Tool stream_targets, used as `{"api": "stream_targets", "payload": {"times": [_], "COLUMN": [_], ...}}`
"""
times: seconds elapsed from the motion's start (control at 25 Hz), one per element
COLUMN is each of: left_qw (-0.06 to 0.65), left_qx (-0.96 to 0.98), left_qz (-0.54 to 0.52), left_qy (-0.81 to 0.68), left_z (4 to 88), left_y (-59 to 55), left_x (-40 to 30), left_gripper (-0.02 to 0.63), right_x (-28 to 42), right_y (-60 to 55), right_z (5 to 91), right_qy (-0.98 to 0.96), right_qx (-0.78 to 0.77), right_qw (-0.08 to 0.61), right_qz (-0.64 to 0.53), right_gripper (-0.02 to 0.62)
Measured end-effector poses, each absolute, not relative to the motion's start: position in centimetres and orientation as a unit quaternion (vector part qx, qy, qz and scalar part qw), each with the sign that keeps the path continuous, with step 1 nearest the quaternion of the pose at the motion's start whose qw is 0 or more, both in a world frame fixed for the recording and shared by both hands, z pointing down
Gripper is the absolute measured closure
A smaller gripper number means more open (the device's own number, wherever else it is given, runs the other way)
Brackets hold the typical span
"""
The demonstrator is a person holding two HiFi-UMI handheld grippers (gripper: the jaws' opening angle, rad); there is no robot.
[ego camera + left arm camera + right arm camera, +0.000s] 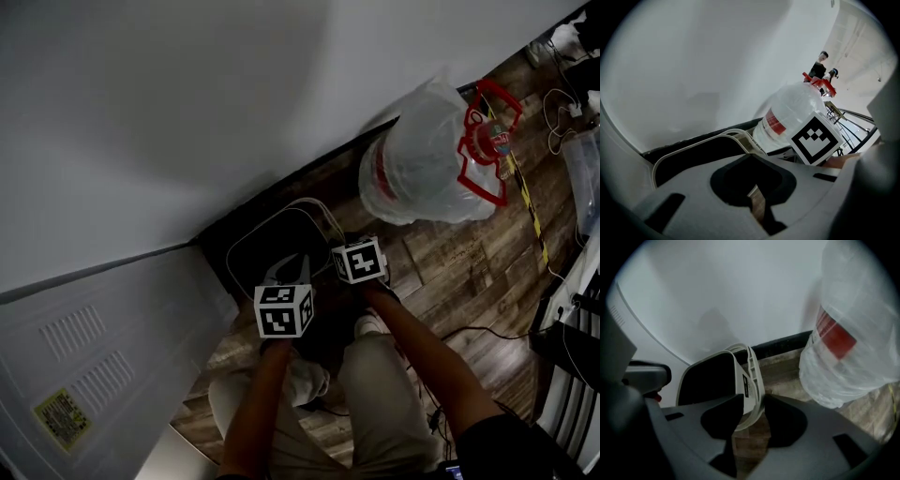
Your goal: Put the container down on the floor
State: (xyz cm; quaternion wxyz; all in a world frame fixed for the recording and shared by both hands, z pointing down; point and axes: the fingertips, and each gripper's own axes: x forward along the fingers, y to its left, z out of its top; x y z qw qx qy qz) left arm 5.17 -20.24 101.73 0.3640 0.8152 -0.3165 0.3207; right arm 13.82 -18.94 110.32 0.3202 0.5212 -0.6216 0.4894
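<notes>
The container (272, 246) is a white bin with a dark inside, resting on the wood floor against the black skirting. In the right gripper view its ribbed rim (751, 376) runs into the gap of my right gripper (752, 420), which is open, with both pads clear of the rim. My left gripper (754, 192) is at the bin's near edge (693, 149); its pads stand almost together with a pale sliver of rim pinched between them. In the head view the left gripper (286, 270) and right gripper (336, 242) are side by side over the bin's near rim.
A large clear water jug (422, 159) wrapped in plastic, with a red label and red handle, stands just right of the bin. A white wall runs behind. A white appliance (94, 366) is at the left. Cables (562, 103) lie at the far right.
</notes>
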Motion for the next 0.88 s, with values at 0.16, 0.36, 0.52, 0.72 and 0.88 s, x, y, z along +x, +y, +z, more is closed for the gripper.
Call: {"api": "stream_targets", "payload": {"times": [0.16, 0.36, 0.52, 0.72, 0.88], "left_qw": [0.362, 0.359, 0.361, 0.369, 0.371], "left_qx": [0.819, 0.823, 0.821, 0.813, 0.812], "left_qz": [0.322, 0.321, 0.323, 0.328, 0.332], "left_qy": [-0.308, -0.302, -0.303, -0.307, -0.303], "left_z": [102.1, 102.2, 102.1, 100.5, 97.1], "left_y": [-20.3, -20.5, -20.4, -19.6, -19.0], "left_x": [5.9, 6.2, 5.8, 5.1, 4.9], "left_gripper": [0.591, 0.591, 0.591, 0.591, 0.591], "right_x": [14.2, 14.1, 14.2, 14.8, 15.0], "right_y": [-18.7, -18.6, -18.3, -17.7, -17.2], "right_z": [111.0, 111.4, 111.3, 109.4, 105.7], "right_qy": [-0.615, -0.611, -0.607, -0.601, -0.598], "right_qx": [0.524, 0.525, 0.525, 0.529, 0.528], "right_qw": [0.313, 0.308, 0.304, 0.304, 0.299], "right_qz": [0.499, 0.506, 0.513, 0.516, 0.524], "right_gripper": [0.468, 0.468, 0.468, 0.468, 0.469]}}
